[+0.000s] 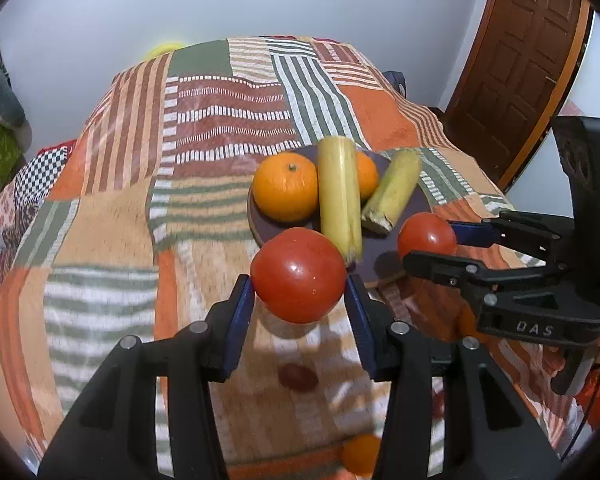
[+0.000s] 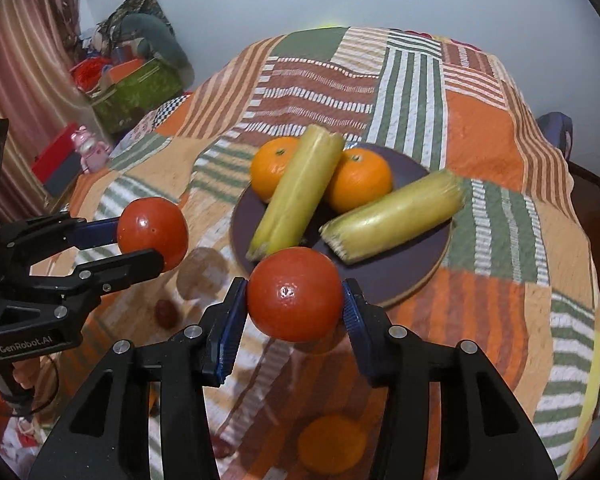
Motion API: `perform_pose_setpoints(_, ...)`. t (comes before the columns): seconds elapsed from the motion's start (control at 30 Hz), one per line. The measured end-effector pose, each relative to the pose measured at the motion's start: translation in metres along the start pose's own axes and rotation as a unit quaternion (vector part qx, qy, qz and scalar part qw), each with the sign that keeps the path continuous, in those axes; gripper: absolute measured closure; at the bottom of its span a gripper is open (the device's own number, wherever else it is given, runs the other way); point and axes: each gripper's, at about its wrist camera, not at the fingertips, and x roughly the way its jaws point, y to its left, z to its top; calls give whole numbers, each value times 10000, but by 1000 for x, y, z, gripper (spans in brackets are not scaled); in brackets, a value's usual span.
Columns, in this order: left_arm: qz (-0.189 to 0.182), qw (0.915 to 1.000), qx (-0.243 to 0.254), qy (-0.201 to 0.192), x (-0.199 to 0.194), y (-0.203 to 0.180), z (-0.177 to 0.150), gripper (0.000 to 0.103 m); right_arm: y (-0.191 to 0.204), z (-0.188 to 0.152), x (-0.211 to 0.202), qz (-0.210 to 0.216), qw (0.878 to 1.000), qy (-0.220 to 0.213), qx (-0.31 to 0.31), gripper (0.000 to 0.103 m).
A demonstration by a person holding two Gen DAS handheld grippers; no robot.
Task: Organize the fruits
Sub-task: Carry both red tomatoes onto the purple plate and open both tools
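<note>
A dark purple plate (image 1: 404, 256) (image 2: 400, 276) on the patchwork bedspread holds two oranges (image 1: 286, 186) (image 2: 358, 180) and two yellow corn cobs (image 1: 340, 196) (image 2: 396, 216). My left gripper (image 1: 299, 292) is shut on a red tomato (image 1: 298, 274), held above the cloth just in front of the plate; it shows at left in the right wrist view (image 2: 152, 236). My right gripper (image 2: 295, 304) is shut on a second red tomato (image 2: 295, 294), at the plate's near edge; it shows in the left wrist view (image 1: 427, 236).
A loose orange (image 2: 332, 444) (image 1: 360, 454) and a small dark red fruit (image 1: 298, 376) (image 2: 166, 314) lie on the bedspread below the grippers. Boxes and a pink toy (image 2: 90, 148) sit at the bed's left side. A wooden door (image 1: 524, 64) stands at right.
</note>
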Motion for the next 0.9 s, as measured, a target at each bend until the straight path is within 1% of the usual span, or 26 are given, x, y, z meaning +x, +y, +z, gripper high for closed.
perform_pose_setpoints(0.17,10,9999,100,22,17,2,18,57,2,8,9,-35,9997,64,-219,59)
perform_pose_setpoints(0.3,22,9998,153,112,34,4,27,57,1,10,17,-32,9994,129,-322,59)
perform_pose_setpoints(0.6,-28,9992,62,404,67,6,28,56,-9,6,32,51,9987,383,-340,59)
perform_pose_setpoints(0.7,-15,9992,56,402,68,5,28,56,-12,6,31,101,9988,383,-296,59)
perform_pose_setpoints(0.73,-5,9991,65,411,68,5,28,54,-12,6,31,111,9988,389,-281,59)
perform_pose_setpoints(0.8,96,9990,99,417,68,5,28,49,-13,6,31,82,9988,404,-268,56)
perform_pose_setpoints(0.87,130,9990,87,421,68,5,27,47,-12,6,30,23,9989,385,-276,53)
perform_pose_setpoints(0.9,122,9990,64,432,67,6,27,47,-13,5,28,-3,9990,355,-269,50)
